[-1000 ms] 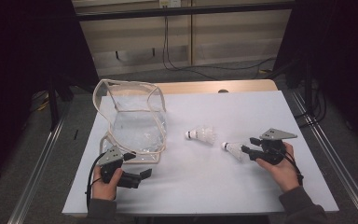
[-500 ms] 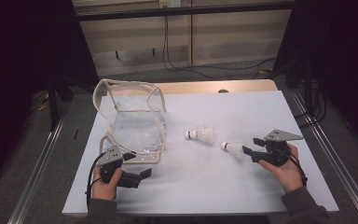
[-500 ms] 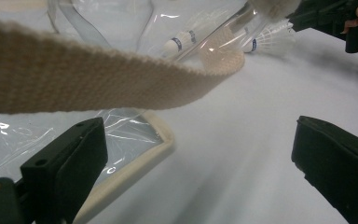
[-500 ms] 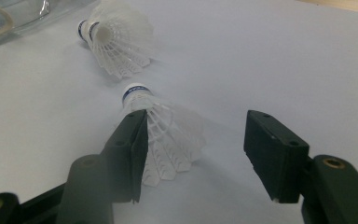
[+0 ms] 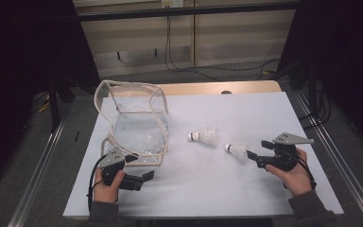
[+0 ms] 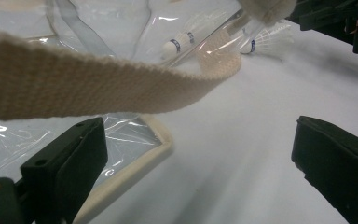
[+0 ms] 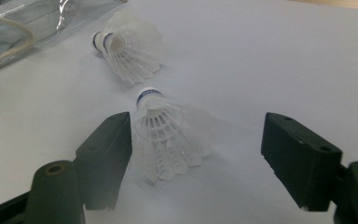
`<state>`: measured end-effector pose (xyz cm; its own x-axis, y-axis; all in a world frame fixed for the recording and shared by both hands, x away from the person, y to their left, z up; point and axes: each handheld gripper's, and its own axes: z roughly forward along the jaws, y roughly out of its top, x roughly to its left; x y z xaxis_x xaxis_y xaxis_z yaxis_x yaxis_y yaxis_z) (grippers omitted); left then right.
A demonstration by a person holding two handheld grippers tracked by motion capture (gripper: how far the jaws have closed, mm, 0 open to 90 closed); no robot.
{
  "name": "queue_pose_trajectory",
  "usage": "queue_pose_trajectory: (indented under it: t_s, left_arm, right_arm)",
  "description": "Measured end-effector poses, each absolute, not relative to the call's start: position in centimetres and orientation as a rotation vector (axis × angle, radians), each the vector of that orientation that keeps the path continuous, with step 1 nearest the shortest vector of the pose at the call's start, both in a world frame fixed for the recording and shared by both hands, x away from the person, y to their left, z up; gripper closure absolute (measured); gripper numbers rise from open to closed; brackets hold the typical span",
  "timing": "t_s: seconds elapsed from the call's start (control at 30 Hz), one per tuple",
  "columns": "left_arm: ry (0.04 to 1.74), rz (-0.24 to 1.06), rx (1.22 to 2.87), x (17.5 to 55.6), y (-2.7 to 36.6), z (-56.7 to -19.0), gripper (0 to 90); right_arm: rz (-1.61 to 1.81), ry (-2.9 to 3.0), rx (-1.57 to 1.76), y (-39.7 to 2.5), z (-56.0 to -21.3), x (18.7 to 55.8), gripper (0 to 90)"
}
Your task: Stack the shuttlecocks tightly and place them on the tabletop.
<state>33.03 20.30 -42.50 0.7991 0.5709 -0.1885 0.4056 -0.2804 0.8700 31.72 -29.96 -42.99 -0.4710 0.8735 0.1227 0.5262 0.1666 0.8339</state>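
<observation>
Glossy clear plastic bag [image 5: 139,127] with woven cloth strap [image 6: 98,84], white plastic shuttlecock [image 7: 168,133], matt white table [image 5: 246,189]

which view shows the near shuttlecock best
The right gripper view: the near shuttlecock lies large between the right gripper's open jaws. In the high view it is small; in the left gripper view it is far off, partly behind the bag.

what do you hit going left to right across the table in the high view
left gripper → clear plastic bag → far shuttlecock → near shuttlecock → right gripper, open around that shuttlecock's skirt
</observation>
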Motion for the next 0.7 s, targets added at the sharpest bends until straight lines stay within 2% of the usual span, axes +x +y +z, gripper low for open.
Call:
queue_pose_trajectory:
  t_s: [0.27,0.7]
  left_arm:
    - [0.735,0.194,1.916,33.1,20.3,-42.5,3.5]
    - [0.738,0.192,1.91,33.0,20.3,-42.5,3.5]
  right_arm:
    - [1.27,2.05,1.342,-29.5,-42.8,31.6,15.9]
    - [1.276,2.114,1.324,-28.0,-43.3,31.5,11.8]
